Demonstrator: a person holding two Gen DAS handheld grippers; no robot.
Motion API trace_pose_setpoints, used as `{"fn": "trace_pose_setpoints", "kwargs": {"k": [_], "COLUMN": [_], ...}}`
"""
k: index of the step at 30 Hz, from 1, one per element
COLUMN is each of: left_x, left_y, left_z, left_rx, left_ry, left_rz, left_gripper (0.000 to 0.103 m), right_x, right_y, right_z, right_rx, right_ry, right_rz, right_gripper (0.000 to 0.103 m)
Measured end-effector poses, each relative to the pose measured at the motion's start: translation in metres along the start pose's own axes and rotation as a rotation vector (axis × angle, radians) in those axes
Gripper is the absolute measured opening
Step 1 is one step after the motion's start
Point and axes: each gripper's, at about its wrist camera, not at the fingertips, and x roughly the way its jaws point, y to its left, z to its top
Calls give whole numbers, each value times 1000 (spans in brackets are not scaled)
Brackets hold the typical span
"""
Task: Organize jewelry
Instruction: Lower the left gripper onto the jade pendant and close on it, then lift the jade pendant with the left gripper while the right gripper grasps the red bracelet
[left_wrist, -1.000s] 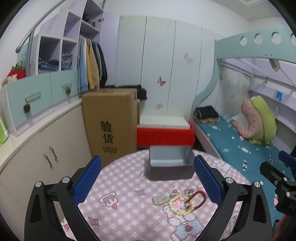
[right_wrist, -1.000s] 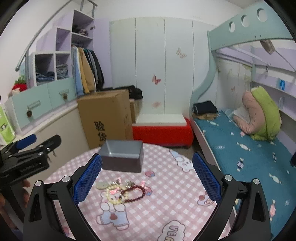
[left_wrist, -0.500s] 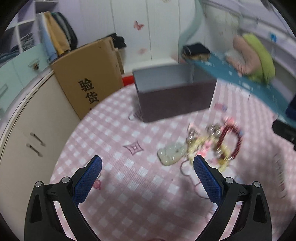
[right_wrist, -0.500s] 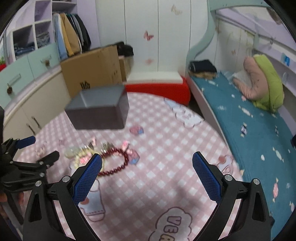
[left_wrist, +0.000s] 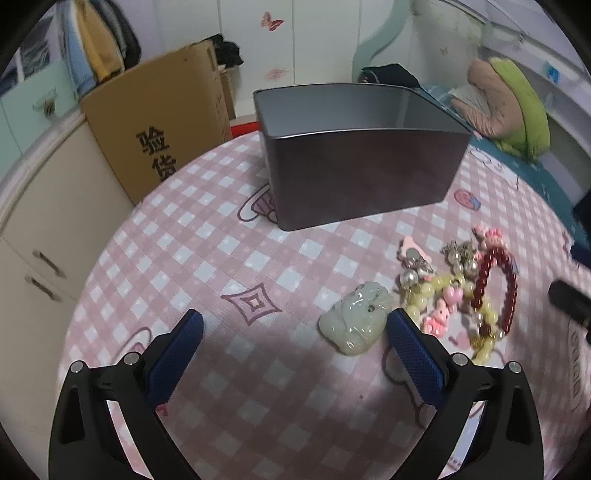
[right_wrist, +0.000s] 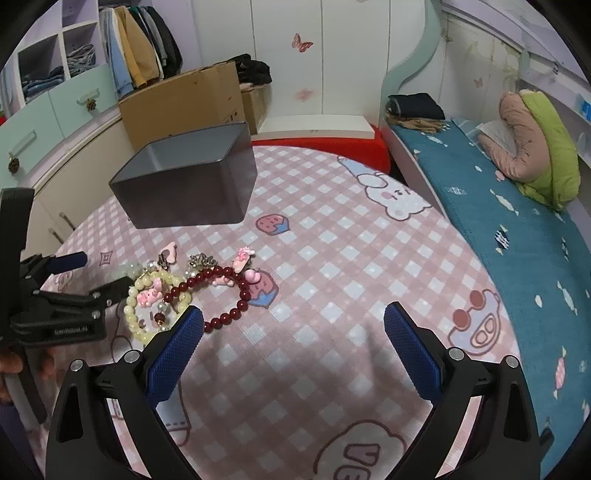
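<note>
Jewelry lies heaped near the tabletop's middle: jade pendant (left_wrist: 354, 322), red bead bracelet (right_wrist: 225, 295), below our empty box (left_wrist: 360, 155); left gripper (left_wrist: 293, 341) and right gripper (right_wrist: 293, 341) both gape wide, ready to pick.

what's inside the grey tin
The grey tin shows only bare inner walls from both views; no jewelry visible. Its floor is hidden behind the near wall, so cannot confirm empty.

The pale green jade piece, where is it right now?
In the left wrist view the jade piece lies on the checked tablecloth, left of the bracelet pile, in front of the grey box.
</note>
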Motion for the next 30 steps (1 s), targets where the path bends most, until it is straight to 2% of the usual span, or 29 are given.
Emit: {"fn": "trace_pose_setpoints", "kwargs": {"k": [5,8,9,10,11,12,15,17,18,25,30], "left_x": [0,-3,-4,-5,-8,-9,-12,-14,-15,-29,-49], "left_y": [1,-5,-6,-7,-7,-9,-9,-9,-9,1,5], "left_z": [3,5,4,4,3,2,-1,-1,-2,-15,-19], "left_rx": [-23,1,7,10,15,27,30,28,27,-22,-39], "left_ry": [4,-8,-11,-16,-24,-33,-46,-49,-50,-61,-100], "left_rz": [3,-11,-15,-17,-22,-29,-30,-27,-24,-42,-58], "left_gripper": [92,81,76,65,60,51,43,29,27,27,27], "right_x": [5,6,6,7,7,8,8,8,9,16,28], "right_y": [-1,-2,-3,-3,-3,-3,-3,-3,-3,1,13], "right_z": [0,1,1,1,1,1,1,1,1,5,10], "right_rx": [6,8,9,9,8,8,10,9,6,-9,-34], "right_ry": [6,5,5,5,6,5,7,6,10,28,45], "right_rz": [10,12,15,18,19,18,20,17,14,28,28], "right_gripper": [95,95,95,95,95,95,95,95,95,95,95]}}
